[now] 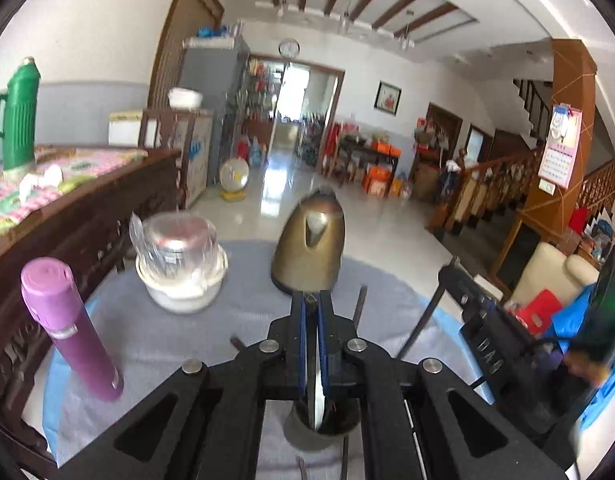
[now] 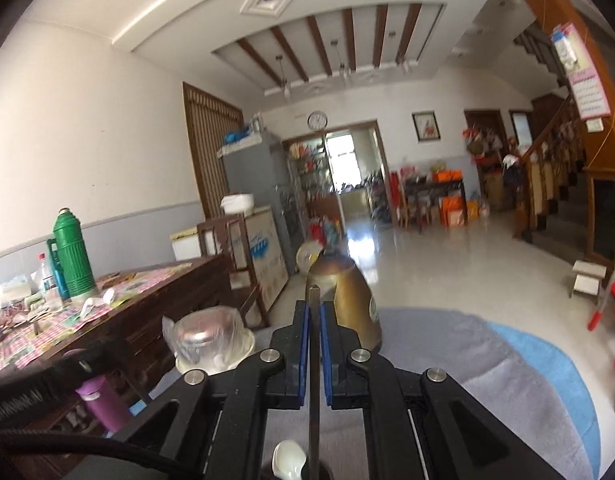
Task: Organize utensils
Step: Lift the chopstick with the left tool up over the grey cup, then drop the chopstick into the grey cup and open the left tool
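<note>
My left gripper is shut on a thin shiny metal utensil whose lower end reaches into a dark utensil holder under the jaws. Dark chopsticks fan out from around that holder. The right gripper shows at the right of the left wrist view. In its own view my right gripper is shut on a single dark chopstick, its tip poking past the fingertips. A white ceramic spoon sticks up just below it.
On the grey-clothed round table stand a golden kettle, a white bowl with a plastic-wrapped metal bowl and a purple flask. A dark wooden sideboard with a green thermos lies left.
</note>
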{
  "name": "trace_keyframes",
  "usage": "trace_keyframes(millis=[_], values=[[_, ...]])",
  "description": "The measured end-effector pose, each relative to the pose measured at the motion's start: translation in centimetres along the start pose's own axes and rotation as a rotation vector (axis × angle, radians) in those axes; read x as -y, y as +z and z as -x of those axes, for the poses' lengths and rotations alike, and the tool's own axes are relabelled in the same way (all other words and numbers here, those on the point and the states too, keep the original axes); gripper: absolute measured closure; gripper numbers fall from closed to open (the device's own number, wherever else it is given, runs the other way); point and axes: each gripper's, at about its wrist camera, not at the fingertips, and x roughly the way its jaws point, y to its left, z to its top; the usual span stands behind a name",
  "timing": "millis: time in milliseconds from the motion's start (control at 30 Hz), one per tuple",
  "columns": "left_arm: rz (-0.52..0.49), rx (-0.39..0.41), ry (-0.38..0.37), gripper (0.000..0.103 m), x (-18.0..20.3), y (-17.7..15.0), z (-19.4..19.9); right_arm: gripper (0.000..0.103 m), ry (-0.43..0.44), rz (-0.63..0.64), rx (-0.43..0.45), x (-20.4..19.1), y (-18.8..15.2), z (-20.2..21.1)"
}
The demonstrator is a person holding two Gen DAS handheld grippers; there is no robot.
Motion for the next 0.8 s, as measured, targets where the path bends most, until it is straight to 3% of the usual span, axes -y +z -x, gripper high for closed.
trace_keyframes(millis=[100, 133, 167, 233, 333, 467, 533, 633, 800], values=[[0.004, -0.006, -0.020, 0.095, -0.6, 0.8, 1.3, 0.094, 0.061, -0.065, -0.052, 1.0, 1.4, 0.5], [0.002, 0.005, -0.023, 0.089, -0.7, 1.2, 1.9, 0.094, 0.070, -0.079, -0.055, 1.4, 1.8, 0.9], [-0.002, 0.035, -0.027, 0.083, -0.9, 2.0, 3.3, 0.093, 0.095, -0.102, -0.049, 1.7, 3.0, 1.5], [-0.004, 0.095, -0.027, 0.055, -1.0, 3.0, 5.4, 0.091, 0.129, -0.131, -0.014, 2.1, 4.7, 3.0], [-0.012, 0.206, -0.016, 0.052, -1.4, 4.4, 9.3, 0.077, 0.177, -0.171, 0.091, 3.0, 7.3, 6.5], [-0.049, 0.260, 0.052, 0.047, -1.5, 4.3, 12.3, 0.076, 0.186, -0.166, 0.216, 3.4, 8.6, 10.2], [-0.061, 0.245, 0.093, 0.044, -1.7, 3.3, 12.3, 0.076, 0.169, -0.159, 0.218, 3.3, 8.0, 10.6], [-0.082, 0.173, 0.151, 0.041, -2.1, 0.5, 11.3, 0.076, 0.148, -0.170, 0.144, 4.3, 5.4, 10.2], [-0.079, -0.048, 0.208, 0.039, -4.3, -7.4, 8.7, 0.076, 0.082, -0.149, -0.025, 6.9, -0.1, 9.1]])
